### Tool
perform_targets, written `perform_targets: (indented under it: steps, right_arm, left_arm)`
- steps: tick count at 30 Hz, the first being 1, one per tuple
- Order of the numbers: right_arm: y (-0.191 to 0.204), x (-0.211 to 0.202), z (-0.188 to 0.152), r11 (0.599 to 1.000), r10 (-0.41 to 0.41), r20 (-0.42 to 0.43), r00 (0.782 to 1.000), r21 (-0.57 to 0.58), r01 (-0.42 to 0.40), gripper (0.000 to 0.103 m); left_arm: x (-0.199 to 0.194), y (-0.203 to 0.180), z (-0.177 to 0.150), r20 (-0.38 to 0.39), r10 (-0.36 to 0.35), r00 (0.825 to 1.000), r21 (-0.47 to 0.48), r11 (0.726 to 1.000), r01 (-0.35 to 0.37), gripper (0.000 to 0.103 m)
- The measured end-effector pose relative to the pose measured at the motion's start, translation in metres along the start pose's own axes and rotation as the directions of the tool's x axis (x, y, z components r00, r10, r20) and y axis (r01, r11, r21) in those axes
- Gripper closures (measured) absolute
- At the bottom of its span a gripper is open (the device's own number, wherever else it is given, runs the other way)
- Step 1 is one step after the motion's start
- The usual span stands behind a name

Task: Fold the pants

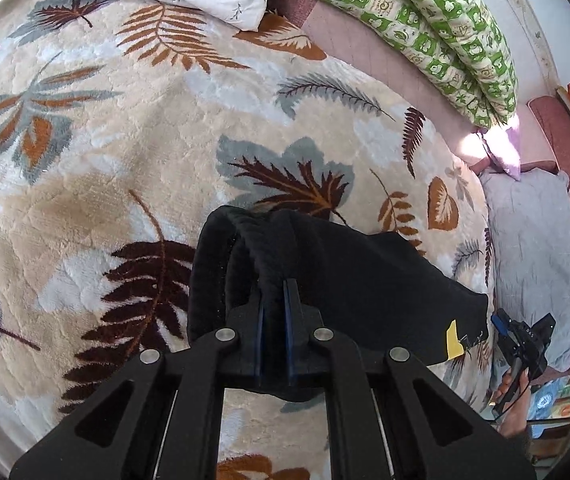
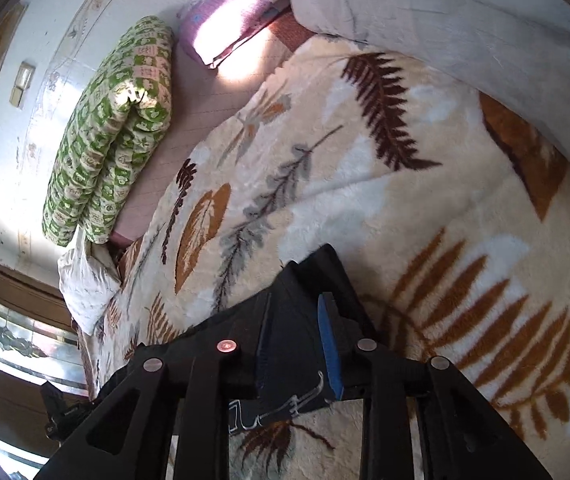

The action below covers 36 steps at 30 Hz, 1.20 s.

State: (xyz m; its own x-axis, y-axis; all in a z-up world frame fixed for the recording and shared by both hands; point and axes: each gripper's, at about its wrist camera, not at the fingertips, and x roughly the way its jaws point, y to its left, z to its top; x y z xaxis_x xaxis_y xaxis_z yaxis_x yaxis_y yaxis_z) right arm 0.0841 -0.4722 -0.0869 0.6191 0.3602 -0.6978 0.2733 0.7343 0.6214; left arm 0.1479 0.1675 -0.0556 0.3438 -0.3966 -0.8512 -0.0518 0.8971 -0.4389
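My right tongs [image 2: 299, 334] are closed on a corner of the black pants [image 2: 297, 360], the cloth pinched between a blue-padded finger [image 2: 330, 344] and its dark partner. Pale stitched lettering shows on the fabric just under the grip. Beneath lies a cream blanket [image 2: 325, 184] printed with brown, orange and grey leaves, spread over the bed. A folded green-and-white quilt [image 2: 113, 136] rests along the wall, a purple pillow [image 2: 237, 12] near it, and a grey pillow [image 2: 465, 12] at the upper right.
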Motion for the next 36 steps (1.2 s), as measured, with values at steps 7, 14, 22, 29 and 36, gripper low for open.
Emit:
perform_targets:
  steps: [7,14,22,29,36]
  right_arm:
    - [0.03,0.042,0.01,0.968,-0.179,-0.058,0.982,-0.189,0.166,0.065]
    - [0.041,0.033,0.009,0.94,-0.204,-0.019,0.979,-0.284,0.19,0.094]
    - [0.01,0.037,0.011,0.959,-0.224,0.007,0.975,-0.176,0.222,0.094]
    - [0.006,0.032,0.01,0.97,-0.212,0.013,0.977,-0.116,0.212,0.083]
    - [0.004,-0.018,0.004,0.986,-0.15,0.053,0.987,-0.064,0.153,0.069]
  left_arm:
    - [0.001,0.002,0.0,-0.009,0.004,1.0,0.001,1.0,-0.004,0.097]
    - [0.002,0.008,0.001,-0.017,0.0,1.0,-0.015,1.0,0.0,0.097]
    - [0.018,0.011,-0.012,-0.034,0.114,0.993,0.042,0.993,-0.113,0.092]
    - [0.014,0.015,-0.017,-0.019,0.174,0.985,0.059,0.983,-0.172,0.075]
    - [-0.022,0.022,-0.021,0.007,0.172,0.985,0.018,0.985,-0.172,0.06]
